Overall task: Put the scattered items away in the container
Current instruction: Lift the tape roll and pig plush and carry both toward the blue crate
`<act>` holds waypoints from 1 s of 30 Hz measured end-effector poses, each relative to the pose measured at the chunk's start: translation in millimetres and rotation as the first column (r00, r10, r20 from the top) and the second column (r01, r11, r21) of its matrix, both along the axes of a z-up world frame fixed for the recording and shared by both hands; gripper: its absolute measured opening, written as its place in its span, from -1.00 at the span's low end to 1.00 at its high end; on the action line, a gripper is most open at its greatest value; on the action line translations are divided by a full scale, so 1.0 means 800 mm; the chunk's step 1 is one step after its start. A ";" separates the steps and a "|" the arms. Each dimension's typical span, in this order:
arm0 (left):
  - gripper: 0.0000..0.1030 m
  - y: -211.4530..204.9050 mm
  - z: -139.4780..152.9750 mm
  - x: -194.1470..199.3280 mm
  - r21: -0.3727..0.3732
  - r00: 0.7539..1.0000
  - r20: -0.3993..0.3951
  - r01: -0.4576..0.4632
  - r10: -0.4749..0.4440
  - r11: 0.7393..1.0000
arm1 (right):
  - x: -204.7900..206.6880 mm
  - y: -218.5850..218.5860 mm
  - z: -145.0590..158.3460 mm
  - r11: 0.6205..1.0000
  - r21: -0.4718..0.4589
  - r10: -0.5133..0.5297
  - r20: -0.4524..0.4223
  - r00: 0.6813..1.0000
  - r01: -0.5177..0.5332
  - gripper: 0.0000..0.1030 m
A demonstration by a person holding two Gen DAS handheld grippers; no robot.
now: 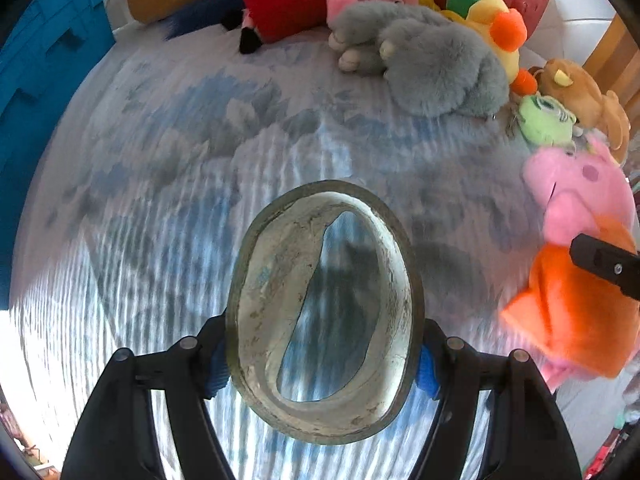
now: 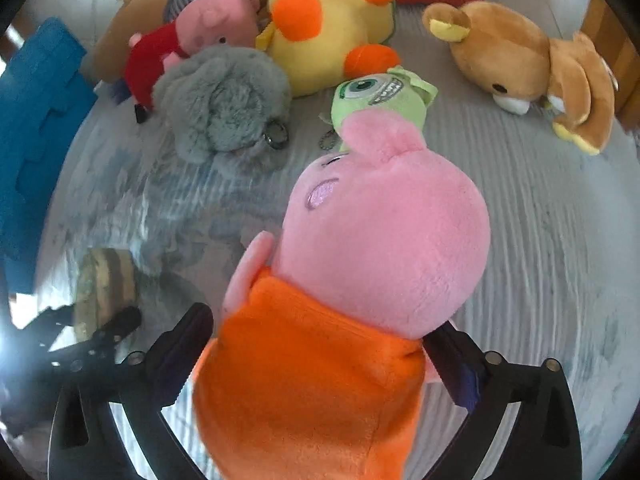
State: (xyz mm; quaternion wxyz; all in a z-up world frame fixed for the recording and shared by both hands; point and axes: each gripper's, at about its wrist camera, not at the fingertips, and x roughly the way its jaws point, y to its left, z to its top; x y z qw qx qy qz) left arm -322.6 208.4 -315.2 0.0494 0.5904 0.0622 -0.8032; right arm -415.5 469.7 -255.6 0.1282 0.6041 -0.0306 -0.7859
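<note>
Two loads are up off the bed: my left gripper (image 1: 324, 364) clamps a tape roll (image 1: 324, 312) across its width, my right gripper (image 2: 320, 364) pinches the pink pig (image 2: 360, 280) at its orange dress (head pointing away). Blue bin (image 1: 44, 112) lies far left, so the left hand is nearer.

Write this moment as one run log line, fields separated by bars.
left gripper: shut on tape roll | right gripper: around pink pig in orange dress | blue container: left edge
</note>
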 end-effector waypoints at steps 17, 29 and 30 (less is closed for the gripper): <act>0.42 -0.026 0.004 -0.020 -0.016 1.000 -0.007 0.022 -0.022 1.000 | -0.021 -0.008 -0.044 0.986 0.161 0.024 0.098 0.995 -0.040 1.00; 0.36 -0.040 0.071 0.018 -0.023 0.999 -0.041 0.033 -0.034 0.999 | 0.070 -0.030 0.036 0.971 0.210 0.135 -0.076 0.988 -0.117 0.60; 0.36 -0.035 0.080 0.017 -0.023 0.998 -0.052 0.037 -0.038 0.999 | 0.078 -0.033 0.042 0.970 0.210 0.141 -0.087 0.986 -0.120 0.60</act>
